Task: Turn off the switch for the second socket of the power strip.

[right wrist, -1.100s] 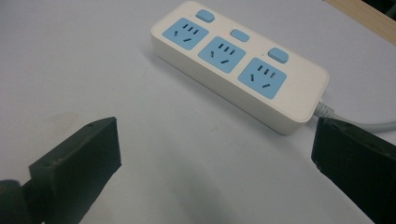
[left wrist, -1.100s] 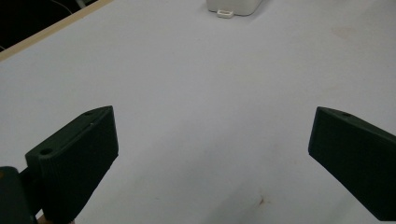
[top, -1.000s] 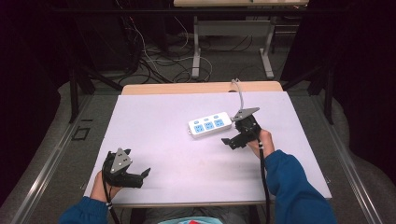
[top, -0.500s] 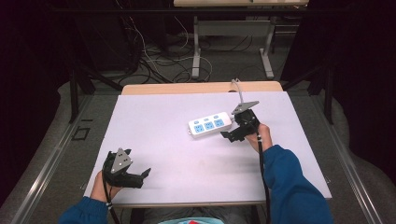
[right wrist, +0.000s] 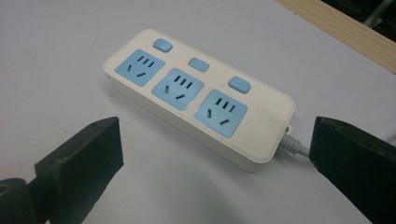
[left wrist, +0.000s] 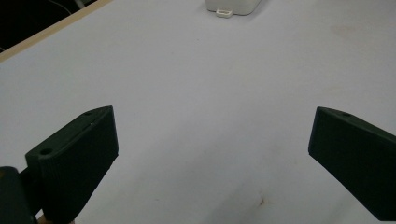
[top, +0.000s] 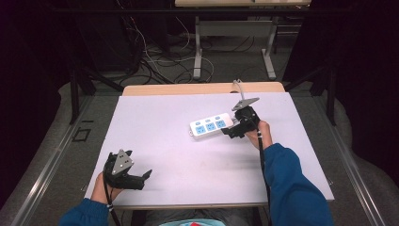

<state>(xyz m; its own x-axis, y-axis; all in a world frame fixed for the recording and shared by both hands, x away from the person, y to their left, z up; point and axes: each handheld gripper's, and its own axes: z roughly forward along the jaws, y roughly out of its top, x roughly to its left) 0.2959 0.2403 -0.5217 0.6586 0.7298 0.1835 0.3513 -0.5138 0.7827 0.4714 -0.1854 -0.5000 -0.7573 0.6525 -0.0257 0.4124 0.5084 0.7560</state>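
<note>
A white power strip (top: pixel 211 125) with three blue sockets and three blue switches lies flat near the middle of the white table; its grey cord leaves its right end. Up close the power strip (right wrist: pixel 196 95) sits just beyond my right gripper (right wrist: pixel 212 154), whose jaws stand wide apart and hold nothing. From above, the right gripper (top: pixel 229 131) hovers at the strip's right end. My left gripper (top: pixel 145 178) rests at the near left corner of the table, open and empty. The far end of the power strip (left wrist: pixel 232 6) shows at the top of the left gripper view.
The table top (top: pixel 164 117) is a pale sheet with a wooden strip (top: pixel 188 89) along its far edge. Beyond it stand the metal legs of another table (top: pixel 199 52) and loose cables on the floor (top: pixel 155 56).
My right gripper has moved a little forward and left, closer to the power strip's right end. The left gripper has stayed in place.
</note>
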